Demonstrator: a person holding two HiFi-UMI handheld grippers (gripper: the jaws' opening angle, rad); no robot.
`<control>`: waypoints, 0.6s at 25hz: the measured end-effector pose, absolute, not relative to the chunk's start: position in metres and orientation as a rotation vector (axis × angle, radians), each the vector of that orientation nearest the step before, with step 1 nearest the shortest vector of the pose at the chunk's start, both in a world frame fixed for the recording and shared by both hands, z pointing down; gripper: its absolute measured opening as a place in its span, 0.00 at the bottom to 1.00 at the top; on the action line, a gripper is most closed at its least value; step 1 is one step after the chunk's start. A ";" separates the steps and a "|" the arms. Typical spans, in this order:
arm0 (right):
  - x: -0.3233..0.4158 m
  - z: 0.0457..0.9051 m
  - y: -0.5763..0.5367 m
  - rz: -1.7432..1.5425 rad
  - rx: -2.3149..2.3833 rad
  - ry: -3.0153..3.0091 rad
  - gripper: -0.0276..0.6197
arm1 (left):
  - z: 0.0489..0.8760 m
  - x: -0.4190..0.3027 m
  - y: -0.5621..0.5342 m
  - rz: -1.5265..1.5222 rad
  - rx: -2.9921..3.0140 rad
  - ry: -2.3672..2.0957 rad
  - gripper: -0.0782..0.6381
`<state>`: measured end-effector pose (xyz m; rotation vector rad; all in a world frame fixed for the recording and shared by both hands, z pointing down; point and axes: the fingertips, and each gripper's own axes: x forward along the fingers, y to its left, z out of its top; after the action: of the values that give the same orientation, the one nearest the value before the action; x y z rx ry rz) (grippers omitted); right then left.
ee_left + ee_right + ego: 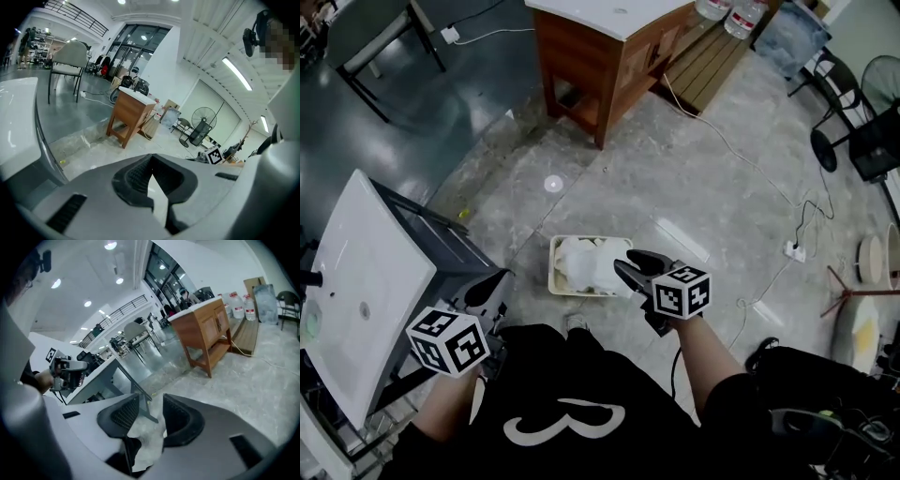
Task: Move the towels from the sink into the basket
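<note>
**Asker:** Towels (586,264), where are they?

**Watcher:** Heaped in the cream basket (553,277) on the marble floor (675,187), just ahead of the person's feet. The white sink (366,262) on its dark stand (450,239), to the person's left, shows a bare basin and drain. I see no cloth in it.

**Asker:** And the right gripper (150,399)?

**Watcher:** It hangs just above the heap, angled down toward the basket. Its jaws stand apart, and a crumpled fold of white towel shows in the gap, lying against one pad. The pads don't look pressed on it, so I judge the cloth loose, not pinched. I can't tell whether it clings to the ribbing.

**Asker:** Why hold it there?

**Watcher:** Over the basket, a towel let go drops inside the rim and not onto the floor.

**Asker:** The left gripper (150,164)?

**Watcher:** It is beside the sink's near corner, jaws together at the tips with nothing between them. There it is clear of the other gripper's path and close to the basin, should anything more need fetching.

**Asker:** How far along is the job?

**Watcher:** Near the end, I'd say, with the basin bare and the basket full. The one risk is that fold: if it is snagged on the pad, a rising gripper could drag it back over the rim.
</note>
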<state>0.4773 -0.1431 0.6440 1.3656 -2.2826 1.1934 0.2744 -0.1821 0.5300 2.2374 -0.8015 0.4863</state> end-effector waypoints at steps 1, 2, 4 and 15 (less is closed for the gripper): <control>0.472 0.624 -0.143 1.154 1.366 -2.316 0.26 | 0.519 0.275 -0.180 0.473 2.250 -0.797 0.12; 0.467 0.605 -0.143 1.118 1.366 -2.346 0.22 | 0.509 0.276 -0.178 0.459 2.262 -0.791 0.12; 0.455 0.566 -0.142 1.059 1.357 -2.411 0.11 | 0.487 0.278 -0.173 0.436 2.290 -0.773 0.12; 0.380 0.370 -0.146 0.632 1.410 -2.624 0.05 | 0.359 0.268 -0.157 0.322 2.535 -0.582 0.12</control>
<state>0.3796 -0.1458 0.3700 1.4100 -2.6244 0.6318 0.2677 -0.1568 0.3594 2.5354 -0.5824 0.3217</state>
